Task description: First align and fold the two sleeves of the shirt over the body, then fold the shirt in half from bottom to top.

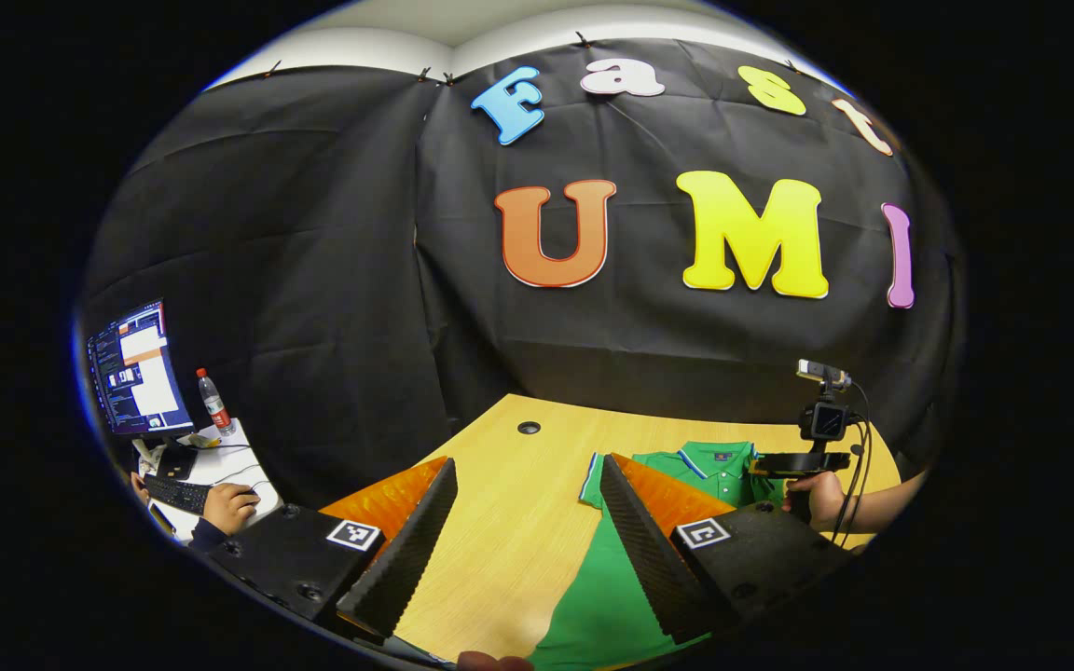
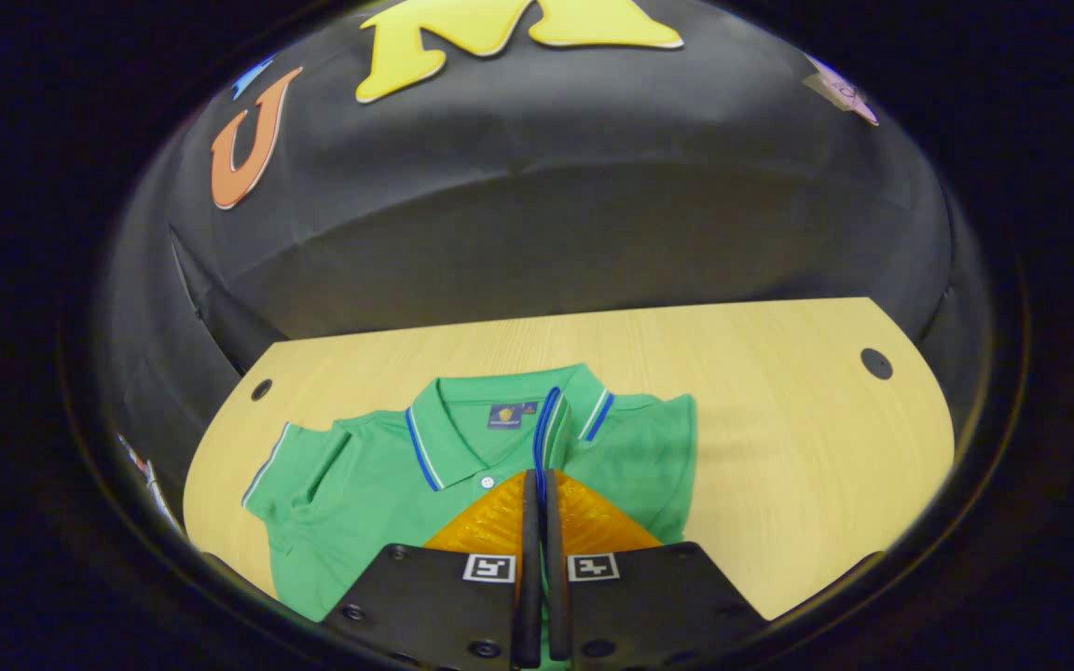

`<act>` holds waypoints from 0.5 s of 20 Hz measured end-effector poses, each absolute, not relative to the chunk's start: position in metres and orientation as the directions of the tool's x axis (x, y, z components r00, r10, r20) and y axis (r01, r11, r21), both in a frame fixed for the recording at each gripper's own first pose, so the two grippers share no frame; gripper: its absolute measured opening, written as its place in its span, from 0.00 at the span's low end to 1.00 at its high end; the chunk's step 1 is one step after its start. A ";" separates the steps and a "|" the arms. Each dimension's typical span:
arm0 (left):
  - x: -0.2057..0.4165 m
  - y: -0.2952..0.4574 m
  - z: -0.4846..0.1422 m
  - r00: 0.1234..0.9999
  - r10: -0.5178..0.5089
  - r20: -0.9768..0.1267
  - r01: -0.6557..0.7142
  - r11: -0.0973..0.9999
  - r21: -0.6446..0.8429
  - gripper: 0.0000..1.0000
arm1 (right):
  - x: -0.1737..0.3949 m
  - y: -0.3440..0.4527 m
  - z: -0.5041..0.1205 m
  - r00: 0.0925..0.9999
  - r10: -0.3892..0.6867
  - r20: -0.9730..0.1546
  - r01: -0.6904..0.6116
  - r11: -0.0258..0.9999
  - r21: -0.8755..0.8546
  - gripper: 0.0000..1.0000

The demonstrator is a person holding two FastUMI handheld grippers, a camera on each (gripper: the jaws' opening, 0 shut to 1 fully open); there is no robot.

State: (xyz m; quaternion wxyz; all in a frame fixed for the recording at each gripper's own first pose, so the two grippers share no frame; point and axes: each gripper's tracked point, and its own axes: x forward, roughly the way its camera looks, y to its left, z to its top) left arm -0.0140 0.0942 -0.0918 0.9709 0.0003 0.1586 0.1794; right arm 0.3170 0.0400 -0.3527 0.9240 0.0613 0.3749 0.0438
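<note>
Two hand-held grippers worked over a green polo shirt (image 2: pixel 378 485) that lay flat on the wooden desk (image 2: pixel 779 447), collar toward the booth's black wall. In the right gripper view, the right hand-held gripper (image 2: pixel 538 485) had its fingers drawn nearly together, pinching a blue-and-white trimmed edge of fabric that rose in a thin strip between them, just beside the collar (image 2: pixel 500 424). The shirt's sleeve (image 2: pixel 290 475) on the left of that view lay spread out on the desk, its striped cuff showing. In the left gripper view, the left hand-held gripper (image 1: pixel 528 485) stood wide apart with nothing between its fingers, poised over bare desk (image 1: pixel 509 522) beside the shirt (image 1: pixel 602 596), one finger (image 1: pixel 649 550) over the green cloth. Farther off in that view, a hand (image 1: pixel 817 494) held the other hand-held gripper above the collar end of the shirt. Off to the left side, a monitor (image 1: pixel 136 368), a water bottle (image 1: pixel 213 401) and a keyboard (image 1: pixel 173 491) sat on a separate white table, where another person's hand (image 1: pixel 227 506) rested.
</note>
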 end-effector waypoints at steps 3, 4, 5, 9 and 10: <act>-0.016 0.102 -0.086 0.890 0.340 -0.305 -0.338 0.939 0.060 0.99 | 0.317 0.054 -0.353 0.714 0.146 -0.684 -0.038 0.985 0.170 0.17; -0.015 0.101 -0.084 0.894 0.330 -0.303 -0.328 0.943 0.060 0.99 | 0.315 0.055 -0.350 0.716 0.149 -0.683 -0.040 0.984 0.172 0.17; -0.013 0.102 -0.082 0.899 0.318 -0.300 -0.315 0.947 0.058 0.99 | 0.315 0.058 -0.344 0.723 0.156 -0.673 -0.038 0.982 0.187 0.19; 0.005 0.086 -0.073 0.936 0.213 -0.280 -0.218 0.976 0.011 0.99 | 0.296 0.049 -0.306 0.779 0.124 -0.614 -0.014 0.983 0.182 0.85; 0.010 0.083 -0.074 0.943 0.183 -0.279 -0.191 0.982 -0.003 0.99 | 0.287 0.045 -0.298 0.792 0.110 -0.601 -0.011 0.986 0.165 0.86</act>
